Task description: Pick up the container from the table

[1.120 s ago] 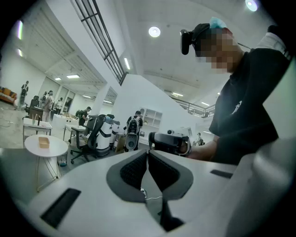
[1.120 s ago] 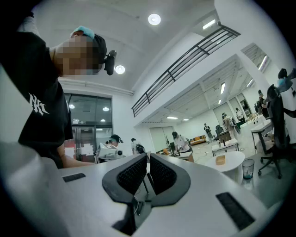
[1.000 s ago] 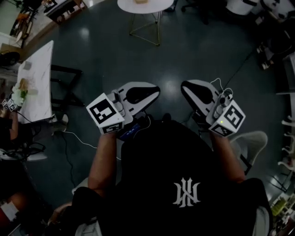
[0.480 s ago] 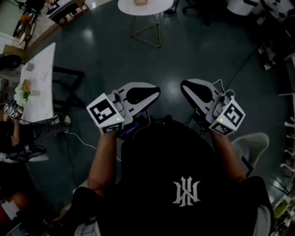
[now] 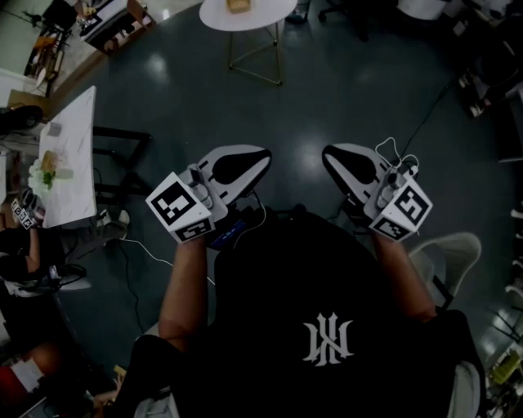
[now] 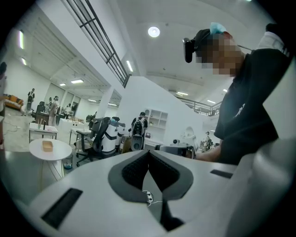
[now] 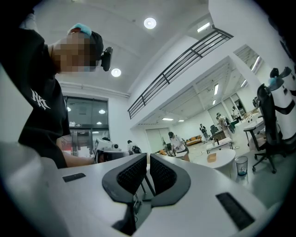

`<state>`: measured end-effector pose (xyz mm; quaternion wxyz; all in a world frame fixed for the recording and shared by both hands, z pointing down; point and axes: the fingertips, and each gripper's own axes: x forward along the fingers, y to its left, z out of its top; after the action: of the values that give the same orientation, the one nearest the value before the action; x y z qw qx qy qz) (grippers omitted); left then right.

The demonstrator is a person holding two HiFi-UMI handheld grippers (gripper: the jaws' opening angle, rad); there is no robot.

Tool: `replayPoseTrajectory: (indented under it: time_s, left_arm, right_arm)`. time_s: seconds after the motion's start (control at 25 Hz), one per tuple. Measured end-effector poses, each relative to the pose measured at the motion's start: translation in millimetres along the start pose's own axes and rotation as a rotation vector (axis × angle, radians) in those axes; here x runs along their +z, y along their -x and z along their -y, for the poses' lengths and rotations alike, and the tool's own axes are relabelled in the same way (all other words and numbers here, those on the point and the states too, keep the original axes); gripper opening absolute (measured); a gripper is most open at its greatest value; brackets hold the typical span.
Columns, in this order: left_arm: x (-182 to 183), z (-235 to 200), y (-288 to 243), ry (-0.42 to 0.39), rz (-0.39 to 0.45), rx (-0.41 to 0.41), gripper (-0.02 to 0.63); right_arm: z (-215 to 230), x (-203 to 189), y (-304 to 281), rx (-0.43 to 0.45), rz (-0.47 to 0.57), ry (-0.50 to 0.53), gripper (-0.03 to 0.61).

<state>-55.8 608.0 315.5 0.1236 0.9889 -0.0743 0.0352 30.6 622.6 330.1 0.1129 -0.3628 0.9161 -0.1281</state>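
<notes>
Edging leftward, left tool (image 5: 255, 157) stays closed like right tool (image 5: 332, 157), both empty.

No readable txt; just white monogram logo (image 5: 329, 340) on black shirt (image 5: 261, 286).

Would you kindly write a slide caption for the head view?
Person holds left gripper and right gripper, both shut and empty, over a floor; ahead, a round table bears a small box.

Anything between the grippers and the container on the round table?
Nothing visible does. The container sits on the round white table ahead of the person. Only dark floor lies between it and the left gripper and right gripper. Both are shut with nothing in them.
</notes>
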Motion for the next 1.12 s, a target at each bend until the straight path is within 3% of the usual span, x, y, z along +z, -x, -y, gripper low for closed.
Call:
replayPoseTrajectory:
  time_s: [0.32, 0.72, 1.12]
  left_arm:
    - [-4.8, 3.0, -19.3, 0.006, -0.021, 0.007, 0.003]
    - [-1.3, -10.1, -51.6, 0.024, -0.016, -0.094, 0.003]
    - [-9.3, -57.2, -108.4, 0.106, 0.012, -0.169, 0.003]
  right_arm:
    - [21.9, 5.1, 36.3, -0.085, 0.060, -0.015, 0.048]
    - [57.0, 8.7, 79.7, -0.262, 0.098, -0.014, 0.048]
    - [107.7, 7.9, 76.0, -0.312, 0.014, -0.019, 0.048]
